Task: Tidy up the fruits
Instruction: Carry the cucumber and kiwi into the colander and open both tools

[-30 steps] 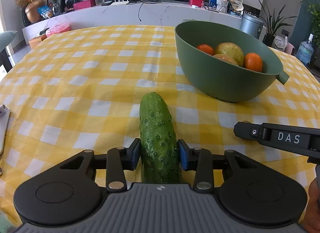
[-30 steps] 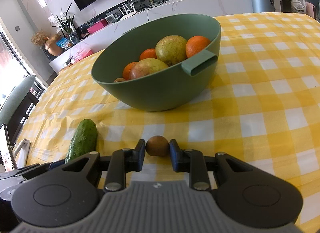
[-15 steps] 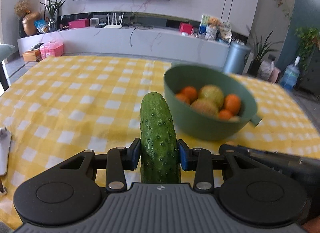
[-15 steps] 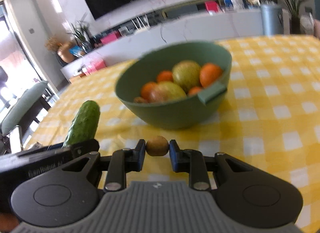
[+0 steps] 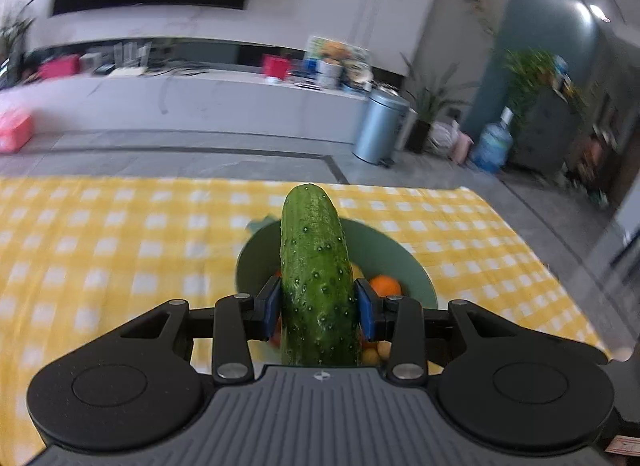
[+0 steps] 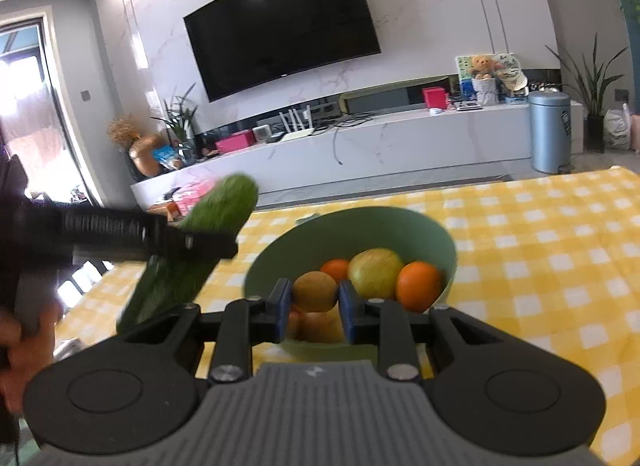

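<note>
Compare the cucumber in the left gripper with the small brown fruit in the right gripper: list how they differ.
Shape: the cucumber is long and cylindrical; the small brown fruit is round.
Colour: the cucumber is dark green with pale bumps; the fruit is dull brown.
Size: the cucumber juts far past the left gripper; the fruit barely fills the gap of the right gripper.
Shared: both are clamped between blue-padded fingers, lifted near the green bowl.
</note>
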`<action>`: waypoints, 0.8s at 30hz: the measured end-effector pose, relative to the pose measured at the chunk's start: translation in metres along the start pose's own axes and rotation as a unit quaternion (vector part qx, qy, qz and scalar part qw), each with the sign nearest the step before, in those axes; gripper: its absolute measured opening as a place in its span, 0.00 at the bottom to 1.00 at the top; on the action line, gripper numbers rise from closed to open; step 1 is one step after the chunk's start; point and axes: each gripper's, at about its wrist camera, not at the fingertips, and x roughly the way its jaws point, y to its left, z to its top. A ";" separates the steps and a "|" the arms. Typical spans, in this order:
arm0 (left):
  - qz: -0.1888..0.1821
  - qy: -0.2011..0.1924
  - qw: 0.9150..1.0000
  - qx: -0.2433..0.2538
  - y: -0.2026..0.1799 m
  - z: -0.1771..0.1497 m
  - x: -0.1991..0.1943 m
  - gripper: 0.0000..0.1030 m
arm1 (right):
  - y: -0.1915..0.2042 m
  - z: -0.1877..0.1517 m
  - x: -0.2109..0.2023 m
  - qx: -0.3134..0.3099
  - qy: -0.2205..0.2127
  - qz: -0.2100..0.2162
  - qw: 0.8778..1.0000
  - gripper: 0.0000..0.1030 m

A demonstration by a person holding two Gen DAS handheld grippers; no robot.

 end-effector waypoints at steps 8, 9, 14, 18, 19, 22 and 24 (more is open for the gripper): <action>-0.024 0.047 0.989 0.136 -0.012 0.012 0.065 0.42 | -0.015 0.007 0.028 -0.012 0.029 -0.034 0.999 0.21; -0.033 0.051 0.989 0.138 -0.013 0.012 0.071 0.42 | -0.016 0.009 0.031 -0.017 0.033 -0.037 0.999 0.21; -0.039 0.060 0.987 0.143 -0.013 0.006 0.089 0.42 | -0.019 0.019 0.049 -0.045 0.053 -0.049 0.996 0.21; -0.047 0.071 0.988 0.129 -0.002 0.006 0.097 0.42 | -0.018 0.020 0.063 -0.065 0.074 -0.058 0.993 0.21; -0.050 0.076 0.988 0.126 0.001 0.006 0.098 0.42 | -0.017 0.020 0.066 -0.069 0.077 -0.059 0.993 0.21; -0.052 0.088 0.986 0.130 0.000 0.003 0.104 0.41 | -0.015 0.023 0.075 -0.082 0.086 -0.063 0.991 0.21; -0.052 0.088 0.987 0.124 0.002 0.002 0.104 0.41 | -0.014 0.023 0.080 -0.089 0.094 -0.066 0.989 0.21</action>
